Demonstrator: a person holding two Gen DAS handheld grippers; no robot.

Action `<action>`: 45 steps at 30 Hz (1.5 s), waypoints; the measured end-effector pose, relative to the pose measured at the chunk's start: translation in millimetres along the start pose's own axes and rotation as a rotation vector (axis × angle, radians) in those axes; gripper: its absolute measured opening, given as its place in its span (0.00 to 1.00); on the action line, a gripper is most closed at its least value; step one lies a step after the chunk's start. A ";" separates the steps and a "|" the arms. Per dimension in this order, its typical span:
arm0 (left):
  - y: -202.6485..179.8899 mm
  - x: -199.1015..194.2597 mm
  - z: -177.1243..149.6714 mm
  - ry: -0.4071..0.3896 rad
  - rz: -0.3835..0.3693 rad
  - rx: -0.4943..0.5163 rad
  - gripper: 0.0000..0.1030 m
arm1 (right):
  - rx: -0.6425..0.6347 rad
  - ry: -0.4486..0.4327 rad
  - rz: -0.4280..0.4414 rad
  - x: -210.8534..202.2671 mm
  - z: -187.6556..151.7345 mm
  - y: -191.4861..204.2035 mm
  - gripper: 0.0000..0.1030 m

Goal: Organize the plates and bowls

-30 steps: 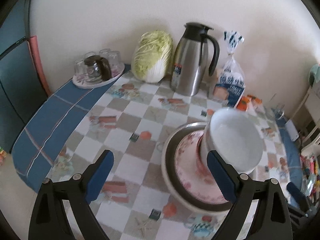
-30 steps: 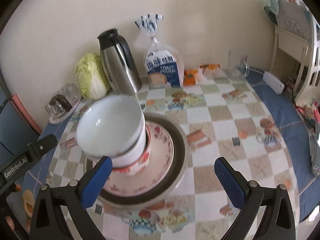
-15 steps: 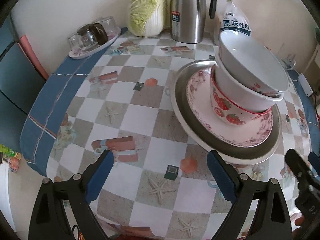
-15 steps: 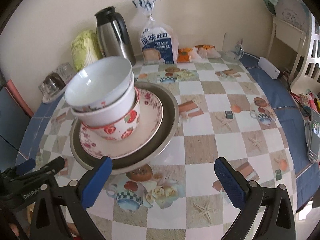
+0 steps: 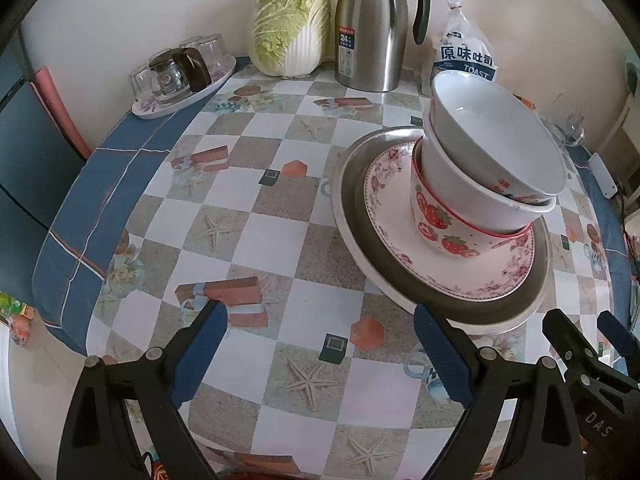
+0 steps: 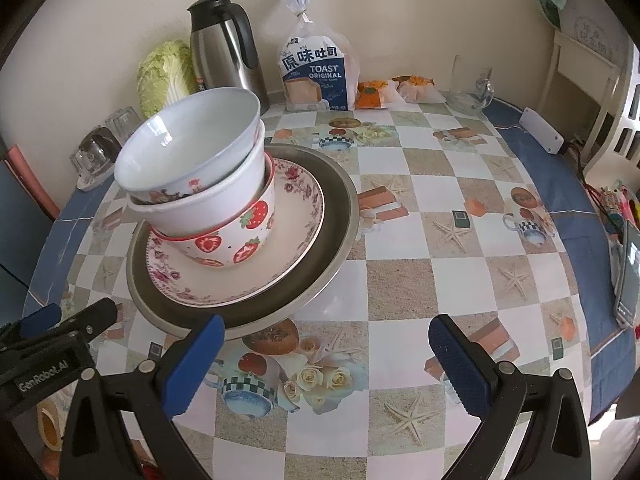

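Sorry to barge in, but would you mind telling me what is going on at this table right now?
A person holding a gripper in each hand is tidying dishes. The left gripper and right gripper are both open and empty, clear of the dishes. On the table stands one stack: a metal plate, a floral plate, a strawberry bowl, then two white bowls nested and leaning. The stacking looks done.

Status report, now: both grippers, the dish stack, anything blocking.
Left gripper open, empty. Right gripper open, empty, short of the stack. Three bowls nested, leaning, on floral plate in metal dish. Nothing in the way.
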State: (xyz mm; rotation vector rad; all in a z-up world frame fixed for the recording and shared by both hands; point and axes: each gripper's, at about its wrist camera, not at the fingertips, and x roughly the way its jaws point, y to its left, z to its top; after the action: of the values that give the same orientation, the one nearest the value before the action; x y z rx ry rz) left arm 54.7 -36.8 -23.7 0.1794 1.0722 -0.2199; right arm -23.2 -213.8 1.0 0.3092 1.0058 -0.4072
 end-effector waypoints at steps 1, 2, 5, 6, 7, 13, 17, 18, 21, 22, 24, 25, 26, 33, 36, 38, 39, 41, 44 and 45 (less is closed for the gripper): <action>0.4 -0.1 0.2 0.001 0.003 -0.002 0.92 | -0.002 0.001 -0.003 0.2 0.0 0.2 1.00; 1.1 -0.4 0.4 0.001 0.005 -0.003 0.92 | -0.003 0.002 -0.005 0.2 0.1 0.7 1.00; 2.3 -3.1 1.1 -0.009 0.007 -0.007 0.92 | -0.008 0.005 -0.008 1.1 0.1 1.7 1.00; 2.8 -3.1 1.3 -0.009 0.007 -0.007 0.92 | -0.011 0.006 -0.008 1.1 0.1 2.4 1.00; 3.3 -2.8 1.4 -0.008 0.007 -0.007 0.92 | -0.013 0.007 -0.010 1.3 0.0 3.0 1.00; 2.3 -0.6 0.7 0.001 0.034 0.006 0.92 | -0.023 0.010 -0.018 2.7 -0.6 5.3 1.00; 2.7 -0.3 0.5 0.001 0.034 0.004 0.92 | -0.026 0.013 -0.021 3.3 -0.5 6.5 1.00; 3.1 -0.4 0.4 0.001 0.035 0.004 0.92 | -0.027 0.013 -0.021 3.4 -0.5 6.6 1.00; 3.5 -0.1 0.3 0.000 0.041 0.003 0.92 | -0.027 0.013 -0.024 3.2 -0.7 6.7 1.00; 3.5 0.5 0.0 0.002 0.047 0.004 0.92 | -0.027 0.013 -0.024 3.2 -0.5 6.8 1.00; 3.4 1.7 0.4 0.006 0.056 0.007 0.92 | -0.027 0.014 -0.025 3.1 -0.7 7.1 1.00; 3.1 1.8 0.2 0.006 0.059 0.009 0.92 | -0.027 0.014 -0.024 3.2 -0.5 7.0 1.00; 3.2 1.5 0.2 0.005 0.061 0.010 0.92 | -0.027 0.014 -0.025 3.1 -0.5 7.0 1.00; 3.0 2.1 -0.1 0.008 0.076 0.010 0.92 | -0.029 0.017 -0.025 2.9 -0.6 7.0 1.00; 4.0 1.9 -0.2 0.008 0.076 0.006 0.92 | -0.028 0.018 -0.025 3.1 -0.8 6.8 1.00; 4.3 2.3 0.0 0.009 0.076 0.006 0.92 | -0.030 0.018 -0.024 3.1 -0.9 6.8 1.00; 4.1 2.5 -0.1 0.011 0.079 0.005 0.92 | -0.029 0.018 -0.024 3.4 -0.7 6.9 1.00; 4.9 3.7 0.1 0.015 0.087 0.004 0.92 | -0.028 0.018 -0.025 3.4 -0.8 7.0 1.00; 6.1 5.5 0.2 0.021 0.100 0.001 0.92 | -0.026 0.016 -0.028 3.6 -0.9 6.7 1.00; 6.8 5.7 0.1 0.022 0.100 -0.001 0.92 | -0.024 0.017 -0.028 3.6 -1.1 6.3 1.00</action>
State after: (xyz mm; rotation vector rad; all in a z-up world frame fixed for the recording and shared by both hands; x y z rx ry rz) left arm 59.2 -30.9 -28.4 0.2342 1.0822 -0.1271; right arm -19.5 -208.5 -2.3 0.2774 1.0320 -0.4181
